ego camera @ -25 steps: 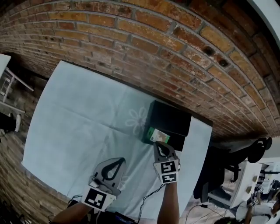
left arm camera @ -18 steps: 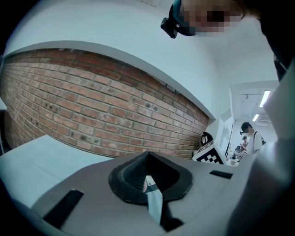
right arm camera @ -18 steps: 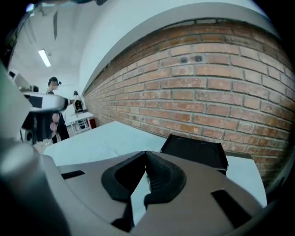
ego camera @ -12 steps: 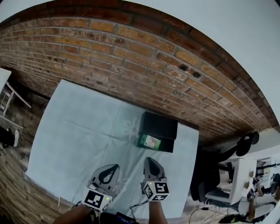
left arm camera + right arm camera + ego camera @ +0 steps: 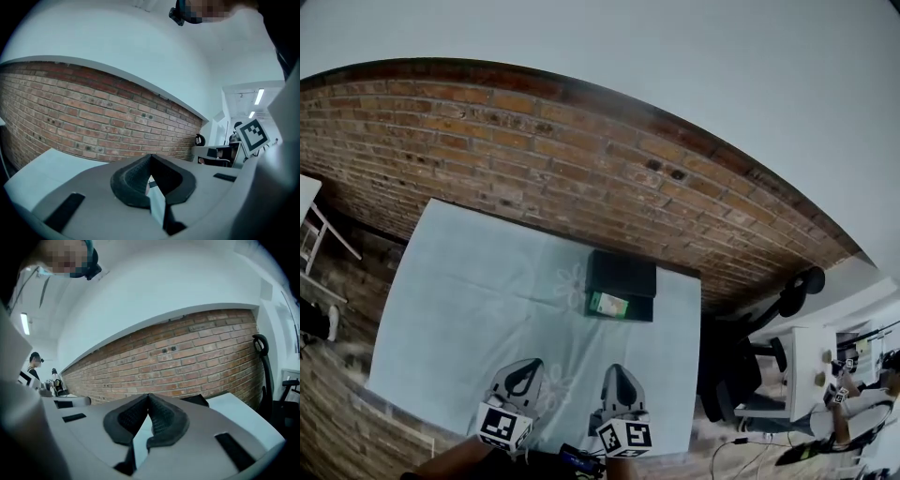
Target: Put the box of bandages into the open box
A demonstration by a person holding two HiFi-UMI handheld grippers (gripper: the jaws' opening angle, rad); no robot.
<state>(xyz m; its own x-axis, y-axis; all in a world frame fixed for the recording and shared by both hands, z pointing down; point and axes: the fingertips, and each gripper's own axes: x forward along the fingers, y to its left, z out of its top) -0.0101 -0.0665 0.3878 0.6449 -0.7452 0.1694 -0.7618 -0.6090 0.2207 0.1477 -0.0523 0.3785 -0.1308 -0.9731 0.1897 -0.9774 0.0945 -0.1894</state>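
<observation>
In the head view the black open box [image 5: 622,284] stands on the pale blue tablecloth [image 5: 469,309] near the brick wall, and the green and white box of bandages [image 5: 607,304] lies inside it at its near side. My left gripper [image 5: 524,373] and right gripper [image 5: 619,377] are both shut and empty at the table's near edge, well short of the box. In the left gripper view the jaws [image 5: 150,157] meet at their tips. The right gripper's jaws [image 5: 148,396] also meet, with a corner of the black box [image 5: 196,400] just beyond them.
A brick wall [image 5: 534,178] runs behind the table. Right of the table stand a black office chair [image 5: 769,347] and a white desk [image 5: 811,361], with a person at the far right. A white chair [image 5: 314,253] sits at the left edge.
The right gripper has drawn back from the black box to the table's near edge, leaving the bandage box inside. The head view has tilted up, showing more wall.
</observation>
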